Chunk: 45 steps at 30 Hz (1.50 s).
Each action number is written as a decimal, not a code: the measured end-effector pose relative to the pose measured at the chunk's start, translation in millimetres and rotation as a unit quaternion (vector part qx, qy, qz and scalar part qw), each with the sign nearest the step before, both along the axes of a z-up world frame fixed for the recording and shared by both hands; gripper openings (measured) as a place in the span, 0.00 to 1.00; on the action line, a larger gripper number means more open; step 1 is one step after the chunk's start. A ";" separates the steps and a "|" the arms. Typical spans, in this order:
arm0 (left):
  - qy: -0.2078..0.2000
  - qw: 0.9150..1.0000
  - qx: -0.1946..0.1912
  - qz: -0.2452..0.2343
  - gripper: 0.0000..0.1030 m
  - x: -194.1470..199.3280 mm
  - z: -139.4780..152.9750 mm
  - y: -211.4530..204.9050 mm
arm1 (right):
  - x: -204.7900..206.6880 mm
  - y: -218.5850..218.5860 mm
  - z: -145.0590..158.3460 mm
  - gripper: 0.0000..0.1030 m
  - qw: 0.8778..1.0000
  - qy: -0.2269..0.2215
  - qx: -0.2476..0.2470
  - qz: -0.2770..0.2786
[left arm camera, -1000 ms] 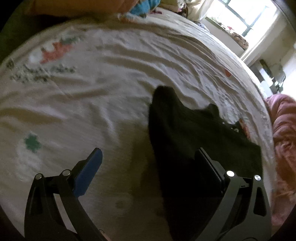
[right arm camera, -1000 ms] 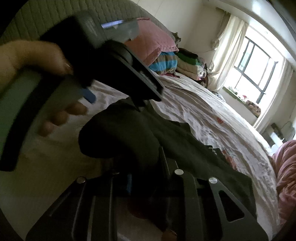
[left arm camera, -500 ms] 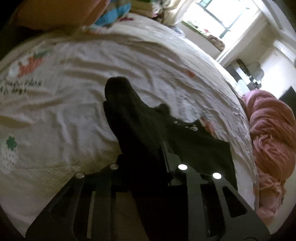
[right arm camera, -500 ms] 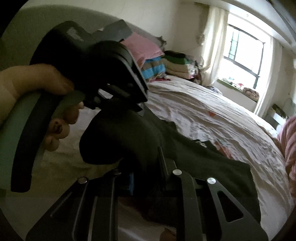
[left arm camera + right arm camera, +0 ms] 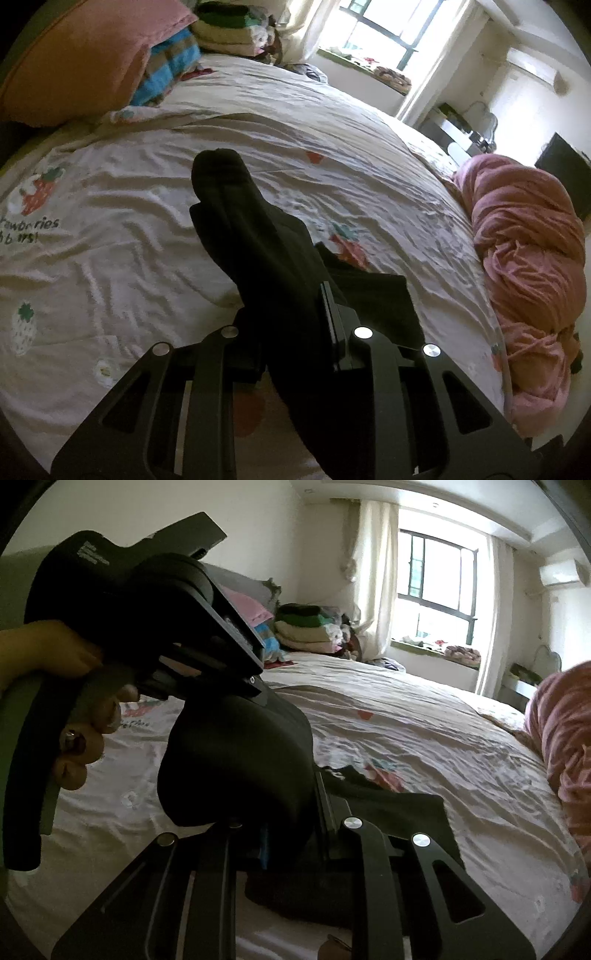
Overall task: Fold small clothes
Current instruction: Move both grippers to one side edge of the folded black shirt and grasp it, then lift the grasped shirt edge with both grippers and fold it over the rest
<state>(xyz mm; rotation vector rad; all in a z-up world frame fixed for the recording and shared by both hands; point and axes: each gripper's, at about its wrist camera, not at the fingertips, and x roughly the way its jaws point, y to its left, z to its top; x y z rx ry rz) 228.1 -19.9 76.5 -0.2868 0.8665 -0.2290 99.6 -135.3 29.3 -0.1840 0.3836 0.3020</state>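
A black garment (image 5: 258,236) lies on the bed, partly lifted. My left gripper (image 5: 295,325) is shut on its edge, and a sleeve or corner sticks up past the jaws. My right gripper (image 5: 291,830) is shut on another part of the black garment (image 5: 236,760), which bulges up between the two grippers. In the right wrist view the left gripper's body (image 5: 147,602) and the hand holding it sit just above and left of the cloth. The rest of the garment (image 5: 399,805) rests flat on the sheet.
The bed has a cream strawberry-print sheet (image 5: 129,206). A pink blanket heap (image 5: 528,240) lies at the right edge. An orange pillow (image 5: 81,62) and stacked folded clothes (image 5: 225,29) sit at the head. A window (image 5: 439,590) is beyond.
My left gripper was open beside the garment a second ago; it has closed on the cloth. Both grippers have lifted the garment higher off the sheet.
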 end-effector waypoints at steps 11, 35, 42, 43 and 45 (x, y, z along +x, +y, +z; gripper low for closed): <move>0.013 0.999 0.023 -0.026 0.16 5.4 -2.8 -52.1 | 1.0 -46.0 -10.8 0.17 0.998 0.030 0.040 -0.030; 0.087 0.992 0.067 -0.067 0.32 42.6 -65.0 -135.7 | 32.6 -131.1 -70.4 0.18 0.958 0.193 0.205 -0.051; 0.090 0.991 0.070 -0.074 0.38 46.7 -69.0 -147.4 | 33.1 -136.7 -75.3 0.23 0.953 0.200 0.221 -0.054; 0.091 0.991 0.070 -0.076 0.40 47.3 -69.0 -148.9 | 33.8 -138.1 -76.4 0.24 0.951 0.203 0.226 -0.053; 0.091 0.990 0.069 -0.078 0.48 49.3 -68.4 -149.5 | 36.9 -141.8 -79.4 0.25 0.947 0.211 0.238 -0.051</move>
